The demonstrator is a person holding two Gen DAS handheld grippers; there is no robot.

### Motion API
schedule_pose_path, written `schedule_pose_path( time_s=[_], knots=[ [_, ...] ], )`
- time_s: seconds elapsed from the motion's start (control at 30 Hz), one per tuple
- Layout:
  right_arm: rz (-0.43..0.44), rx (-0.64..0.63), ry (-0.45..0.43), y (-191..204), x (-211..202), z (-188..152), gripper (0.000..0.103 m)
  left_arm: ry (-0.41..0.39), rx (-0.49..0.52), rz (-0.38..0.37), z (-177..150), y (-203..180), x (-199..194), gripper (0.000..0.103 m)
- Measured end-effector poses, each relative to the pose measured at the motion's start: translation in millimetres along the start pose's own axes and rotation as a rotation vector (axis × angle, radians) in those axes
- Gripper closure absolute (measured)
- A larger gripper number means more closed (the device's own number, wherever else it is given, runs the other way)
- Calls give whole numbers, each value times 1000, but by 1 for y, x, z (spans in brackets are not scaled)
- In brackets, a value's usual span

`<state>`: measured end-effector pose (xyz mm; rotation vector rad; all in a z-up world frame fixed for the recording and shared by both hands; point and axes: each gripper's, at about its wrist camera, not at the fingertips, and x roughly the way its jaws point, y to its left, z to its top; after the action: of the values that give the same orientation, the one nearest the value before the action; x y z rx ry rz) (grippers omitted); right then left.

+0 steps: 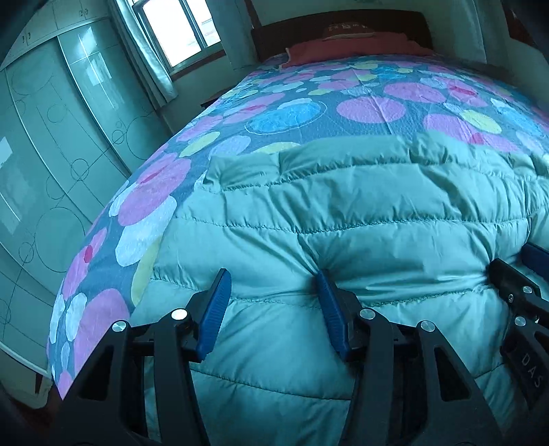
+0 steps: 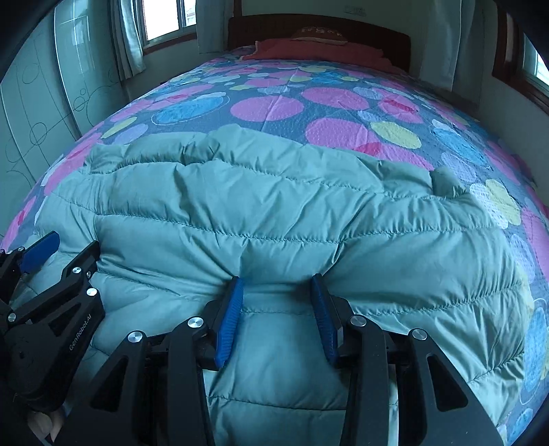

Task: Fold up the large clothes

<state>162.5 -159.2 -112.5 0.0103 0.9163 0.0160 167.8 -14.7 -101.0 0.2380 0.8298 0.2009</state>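
A large pale teal quilted down jacket (image 1: 360,212) lies spread across the near part of the bed; it also fills the right wrist view (image 2: 274,212). My left gripper (image 1: 272,278) is open, its blue pads pressed onto the jacket's near part, the right pad sunk into a crease. My right gripper (image 2: 276,281) is open too, both pads resting on the jacket near a puckered fold. Each gripper shows at the edge of the other's view: the right gripper (image 1: 514,271) to the right, the left gripper (image 2: 65,247) to the left. They sit close side by side.
The bed (image 1: 308,103) has a blue cover with pink, blue and yellow circles. A red pillow (image 2: 308,48) and a dark headboard (image 2: 377,32) are at the far end. A glass-fronted wardrobe (image 1: 51,154) and a window (image 1: 178,27) stand to the left.
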Motion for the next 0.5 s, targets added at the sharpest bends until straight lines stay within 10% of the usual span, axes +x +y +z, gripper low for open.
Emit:
schedule_pose_path(
  time_s=[0.5],
  knots=[
    [-22, 83, -12, -31, -9, 8, 61, 9, -59, -47, 4, 15, -2, 50]
  ],
)
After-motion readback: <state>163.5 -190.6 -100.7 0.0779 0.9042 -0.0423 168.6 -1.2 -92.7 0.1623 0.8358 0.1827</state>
